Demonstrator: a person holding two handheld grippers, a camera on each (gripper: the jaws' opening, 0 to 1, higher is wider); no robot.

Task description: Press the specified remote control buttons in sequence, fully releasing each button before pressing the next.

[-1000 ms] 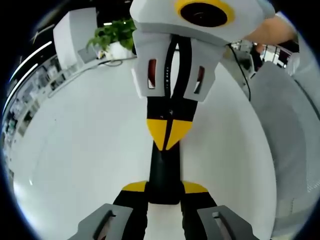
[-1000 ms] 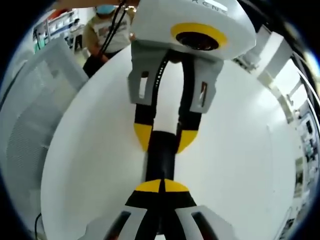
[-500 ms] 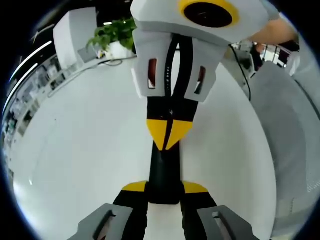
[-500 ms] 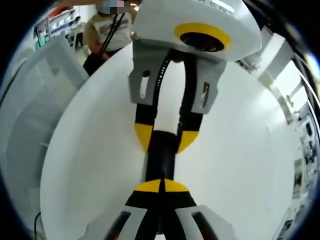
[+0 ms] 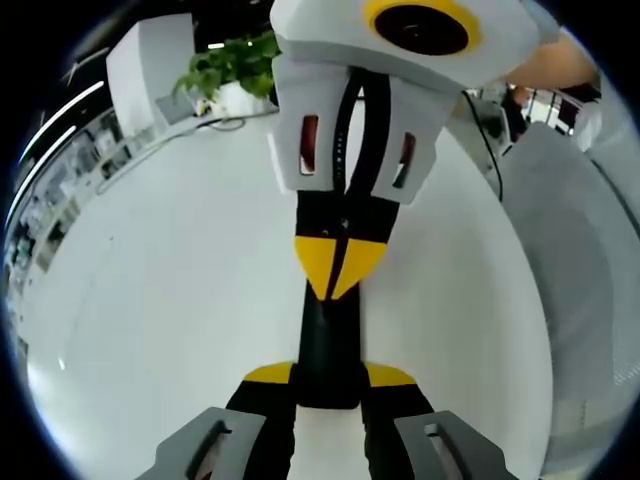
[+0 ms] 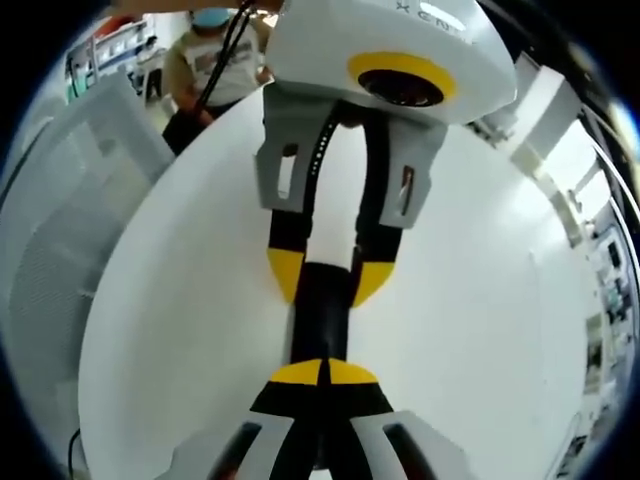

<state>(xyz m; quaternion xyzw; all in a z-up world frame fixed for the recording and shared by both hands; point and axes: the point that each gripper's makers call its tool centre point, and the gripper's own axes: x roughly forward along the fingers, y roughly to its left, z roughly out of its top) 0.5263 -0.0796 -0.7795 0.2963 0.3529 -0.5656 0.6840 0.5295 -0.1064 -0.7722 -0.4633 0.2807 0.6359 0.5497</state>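
Observation:
A slim black remote control (image 5: 328, 340) lies lengthwise between the yellow tips of my left gripper (image 5: 328, 375), which is shut on its sides just above the white round table (image 5: 150, 300). My right gripper (image 5: 338, 268) comes in from the far side with its yellow tips pressed together, and its point rests on the remote's top face. In the right gripper view, my right gripper (image 6: 322, 372) is shut at the bottom, touching the remote (image 6: 322, 320). Facing it, the left gripper (image 6: 328, 275) clamps the remote. The buttons are hidden.
A potted green plant (image 5: 230, 65) and a white pillar (image 5: 150, 70) stand past the table's far edge. A grey mesh chair back (image 6: 60, 230) is beside the table, and a person (image 6: 210, 55) stands behind it. The table (image 6: 470, 300) is bare around the grippers.
The right gripper's body has shifted very slightly in the left gripper view. Both grippers keep their hold and contact on the remote.

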